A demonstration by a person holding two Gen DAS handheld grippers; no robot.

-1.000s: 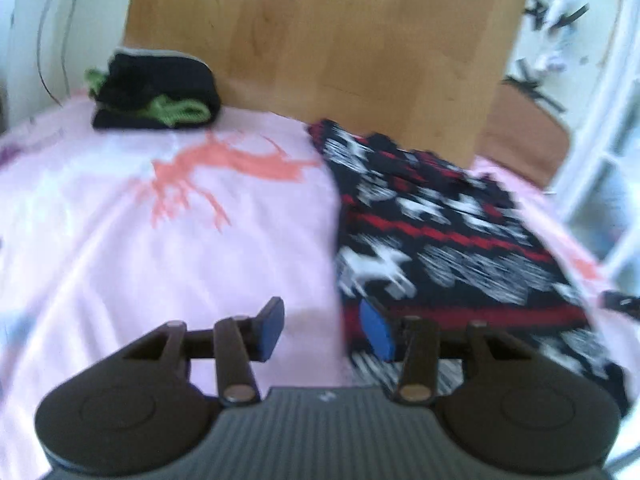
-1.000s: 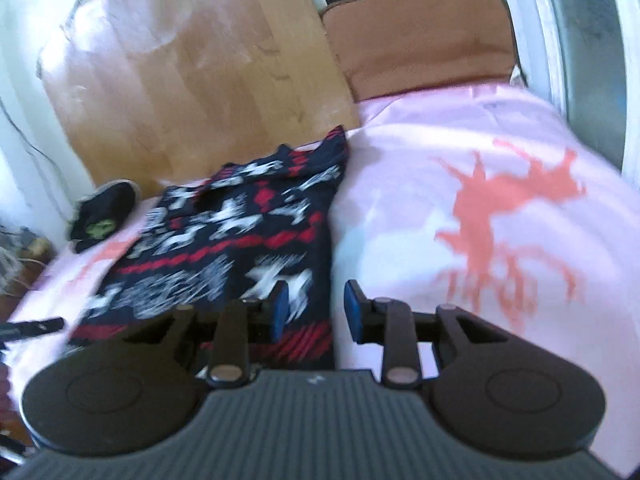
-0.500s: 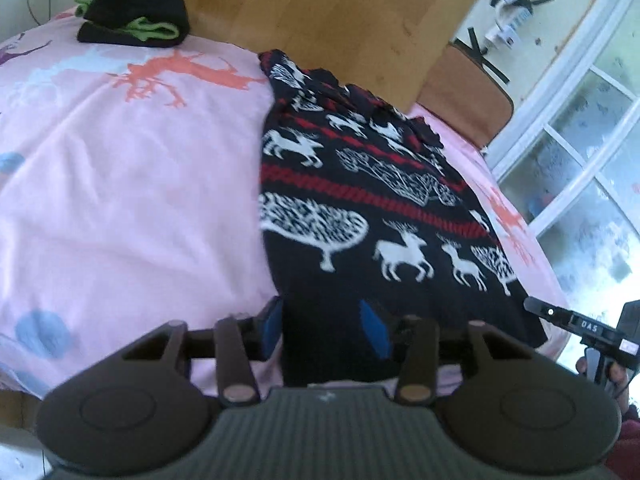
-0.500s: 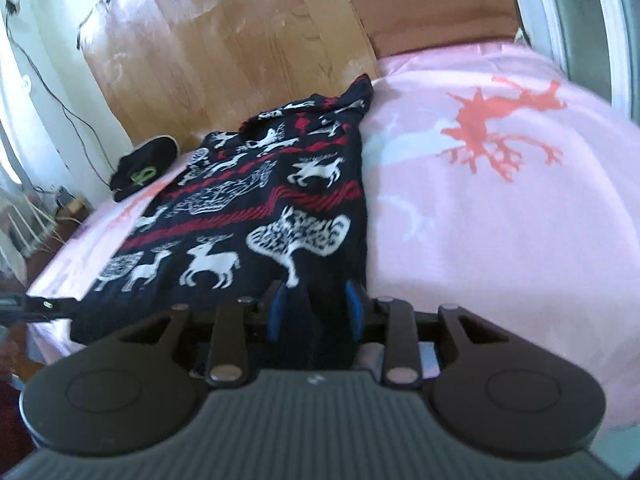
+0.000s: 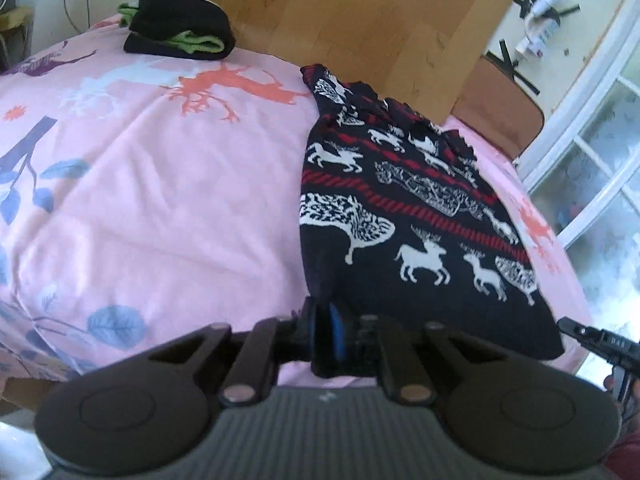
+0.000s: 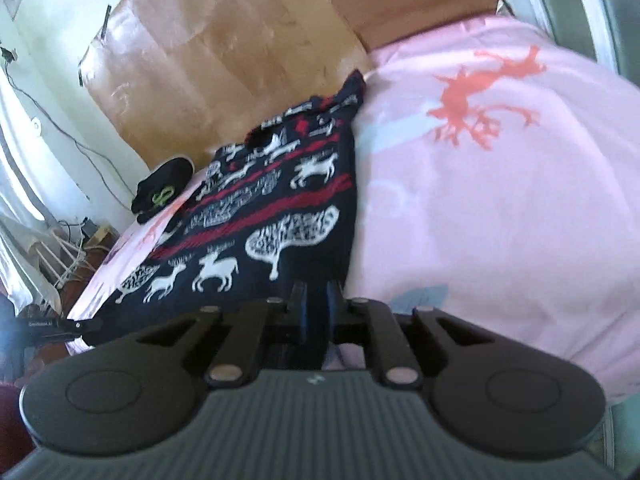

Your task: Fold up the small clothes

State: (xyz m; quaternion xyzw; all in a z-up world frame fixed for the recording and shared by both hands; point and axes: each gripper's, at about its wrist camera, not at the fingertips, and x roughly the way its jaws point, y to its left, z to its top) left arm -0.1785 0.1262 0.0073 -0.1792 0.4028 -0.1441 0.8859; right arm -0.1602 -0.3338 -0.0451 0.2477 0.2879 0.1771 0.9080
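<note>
My left hand-held gripper point(image 5: 325, 330) pinches the near left corner of the dark reindeer-patterned sweater point(image 5: 404, 216), and my right hand-held gripper point(image 6: 316, 312) pinches its near right corner. The sweater lies flat and lengthwise on the pink bedspread point(image 5: 160, 184), its far end reaching toward the wooden board point(image 5: 340, 12). I judge the fold of this piece barely begun: both corners are gripped, but nothing is lifted or doubled over yet. A folded black-and-green garment point(image 5: 180, 34) sits at the far left of the bed, which I take as one piece already done. The hem between my pads is mostly hidden by the gripper bodies, the sleeves are not clearly visible, and the right view is blurred.
</note>
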